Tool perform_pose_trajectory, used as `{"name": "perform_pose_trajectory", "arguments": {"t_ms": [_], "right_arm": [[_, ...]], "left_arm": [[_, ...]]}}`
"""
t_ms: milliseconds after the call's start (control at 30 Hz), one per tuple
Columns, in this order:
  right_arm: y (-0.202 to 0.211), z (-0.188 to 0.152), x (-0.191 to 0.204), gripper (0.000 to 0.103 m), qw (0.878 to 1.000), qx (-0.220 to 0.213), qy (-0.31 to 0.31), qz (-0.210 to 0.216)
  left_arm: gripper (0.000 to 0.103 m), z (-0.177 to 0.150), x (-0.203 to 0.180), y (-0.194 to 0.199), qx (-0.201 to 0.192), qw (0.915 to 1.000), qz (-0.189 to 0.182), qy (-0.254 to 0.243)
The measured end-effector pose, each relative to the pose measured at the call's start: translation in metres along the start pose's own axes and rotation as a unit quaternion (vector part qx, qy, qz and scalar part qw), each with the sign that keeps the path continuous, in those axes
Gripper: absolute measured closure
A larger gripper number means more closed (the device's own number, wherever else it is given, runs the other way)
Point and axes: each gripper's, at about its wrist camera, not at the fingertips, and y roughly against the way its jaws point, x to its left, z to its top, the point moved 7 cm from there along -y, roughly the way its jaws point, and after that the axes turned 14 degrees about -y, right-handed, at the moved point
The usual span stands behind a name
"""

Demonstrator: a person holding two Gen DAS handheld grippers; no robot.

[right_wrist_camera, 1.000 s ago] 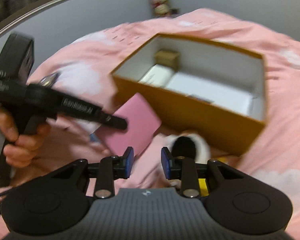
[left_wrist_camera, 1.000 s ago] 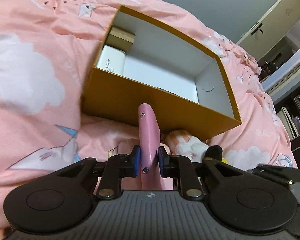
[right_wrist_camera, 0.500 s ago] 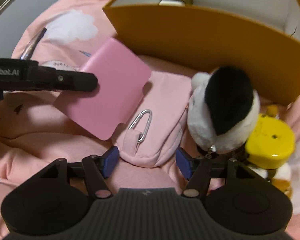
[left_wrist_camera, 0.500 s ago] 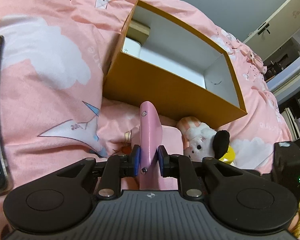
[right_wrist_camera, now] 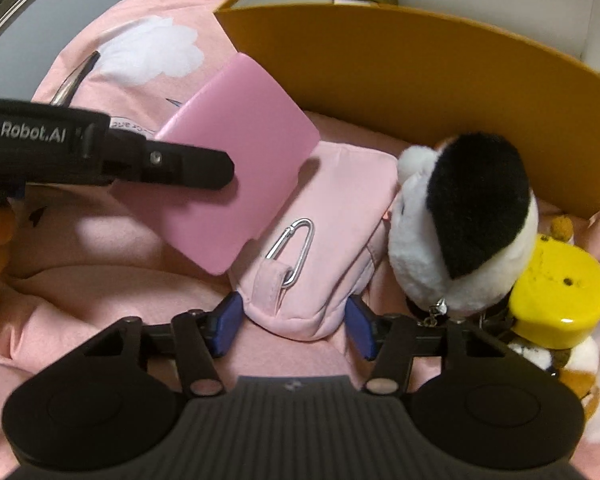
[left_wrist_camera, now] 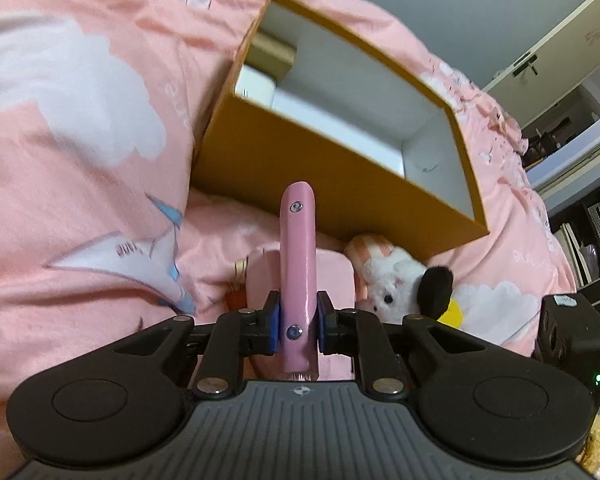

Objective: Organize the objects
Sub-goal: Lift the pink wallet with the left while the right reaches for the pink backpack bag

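Observation:
My left gripper [left_wrist_camera: 298, 322] is shut on a flat pink case [left_wrist_camera: 298, 256], held edge-up in front of the open orange box [left_wrist_camera: 340, 184]. In the right wrist view the same pink case [right_wrist_camera: 232, 184] hangs in the left gripper's fingers [right_wrist_camera: 172, 166]. My right gripper [right_wrist_camera: 294, 324] is open, its fingers on either side of the near end of a pink pouch [right_wrist_camera: 324, 240] with a silver carabiner [right_wrist_camera: 292, 246], lying on the bed. A white plush with a black ear [right_wrist_camera: 464, 224] lies right of the pouch.
The orange box [right_wrist_camera: 420, 92] holds a gold box [left_wrist_camera: 270, 54] and a white box [left_wrist_camera: 254, 84] at its far left. A yellow toy [right_wrist_camera: 556, 292] lies at the right. The pink cloud-print bedding [left_wrist_camera: 80, 160] is all around. A cupboard and shelves stand at the far right.
My right gripper has dropped toward the bed and opened wide around the pouch's end. My left gripper, still holding the pink case, has pulled back a little from the box.

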Motion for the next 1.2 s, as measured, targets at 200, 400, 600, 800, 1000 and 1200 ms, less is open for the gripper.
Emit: {"name": "perform_pose_trajectory", "arguments": {"t_ms": [200, 400, 600, 800, 1000, 1200], "right_arm": [[0.025, 0.005, 0.015, 0.051, 0.999, -0.041, 0.027, -0.013], [0.055, 0.013, 0.03, 0.053, 0.995, -0.083, 0.046, -0.012], [0.092, 0.018, 0.027, 0.053, 0.995, -0.097, 0.011, 0.031], [0.072, 0.043, 0.012, 0.053, 0.993, -0.099, -0.05, 0.032], [0.06, 0.054, 0.003, 0.053, 0.99, -0.079, -0.097, 0.057], [0.062, 0.065, -0.013, 0.052, 0.979, -0.098, -0.155, 0.085]], "left_arm": [[0.084, 0.007, 0.003, 0.018, -0.033, 0.9993, 0.014, -0.007], [0.084, 0.013, 0.0, 0.029, -0.057, 0.998, 0.024, -0.017], [0.084, 0.012, 0.003, 0.03, -0.055, 0.9975, 0.039, -0.023], [0.084, 0.01, 0.01, 0.026, -0.051, 0.9965, 0.061, -0.024], [0.084, 0.009, 0.014, 0.02, -0.045, 0.9973, 0.056, -0.017], [0.084, 0.01, 0.013, 0.008, -0.029, 0.9985, 0.044, -0.013]]}}
